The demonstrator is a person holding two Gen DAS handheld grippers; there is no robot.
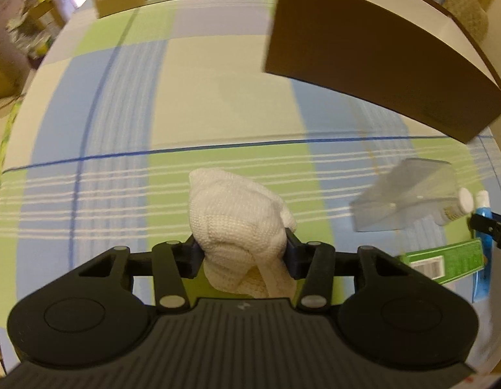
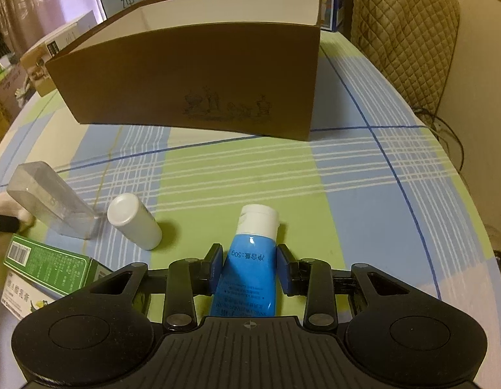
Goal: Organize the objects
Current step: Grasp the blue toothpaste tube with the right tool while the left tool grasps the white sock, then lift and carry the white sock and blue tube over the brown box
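So on my left gripper (image 1: pixel 242 253) I've got the white cloth (image 1: pixel 240 227) bunched up and pinched between the fingers, lifted off the tabletop (image 1: pixel 218 97) a bit by the look of it. It's soft and floppy, weighs nothing, so grabbing it mid-bunch like this is fine. It can't really slip, though loose ends could drag on stuff.

Moving right along the near edge of the tabletop: green carton (image 2: pixel 49 267) closest to me, then a clear plastic case (image 2: pixel 49 204) and a small white bottle (image 2: pixel 133 222) lying on its side just beside it. The bottle is round, hard and probably rolls, so I'd take it across the body, not the cap.

Right gripper (image 2: pixel 248 270) is sitting around the blue tube (image 2: pixel 250 275), fingers on either side of its body below the white cap, cap pointing away from me. They look close on it or barely touching; I honestly can't tell if it's properly squeezed yet. The tube is squishy and glossy, so I'd grip the middle gently, not near the cap.

The brown cardboard box (image 2: pixel 192 87) stands toward the far edge, open on top, and my guess is everything goes in there.
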